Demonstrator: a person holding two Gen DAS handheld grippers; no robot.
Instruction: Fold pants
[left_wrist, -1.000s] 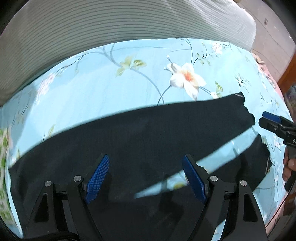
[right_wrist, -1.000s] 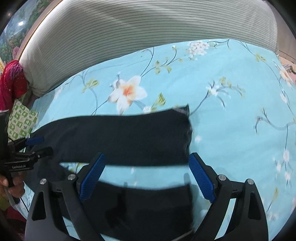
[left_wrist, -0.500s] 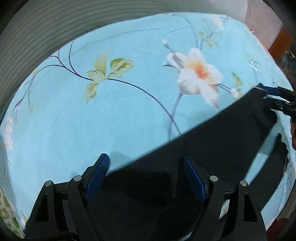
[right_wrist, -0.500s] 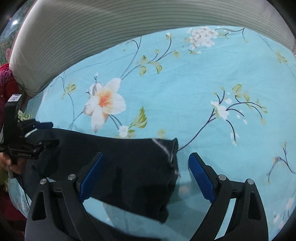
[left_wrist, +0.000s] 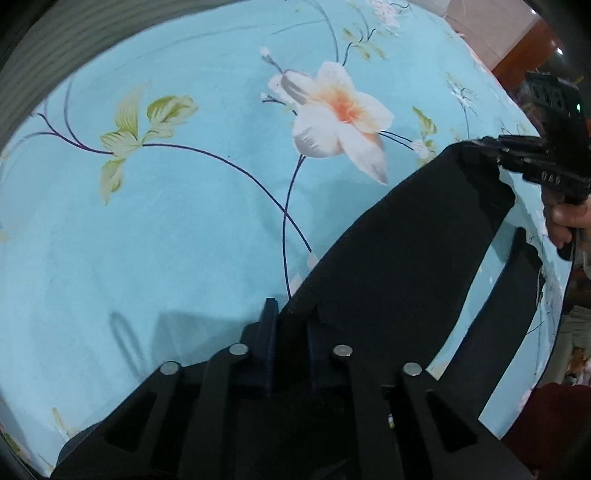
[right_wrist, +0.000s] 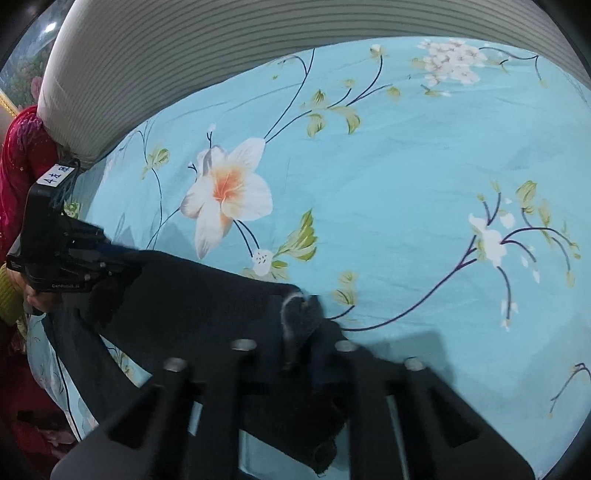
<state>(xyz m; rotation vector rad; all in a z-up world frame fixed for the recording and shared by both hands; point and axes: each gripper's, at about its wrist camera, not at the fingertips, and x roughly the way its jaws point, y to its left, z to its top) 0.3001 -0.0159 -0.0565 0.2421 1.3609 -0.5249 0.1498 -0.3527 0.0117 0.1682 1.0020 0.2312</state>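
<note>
Left claw (left_wrist: 290, 343) is pinching one end of the pants (left_wrist: 406, 258); right claw (right_wrist: 297, 354) is pinching the other end. Pants lie spread on the bed (right_wrist: 406, 184), 2 legs apart. Judgement: grasp made, no fold completed.

Pads of the left hand-held gripper (left_wrist: 289, 334) buried in black pants (left_wrist: 406, 251) cloth. Fingertips of the right hand-held gripper (right_wrist: 300, 345) likewise covered by a bunched, blurred cuff. Lower pant leg cut off at the right wrist view's bottom edge. Label (right_wrist: 56, 176) characters too small to read. Bed (left_wrist: 166, 240) edges cropped.
</note>
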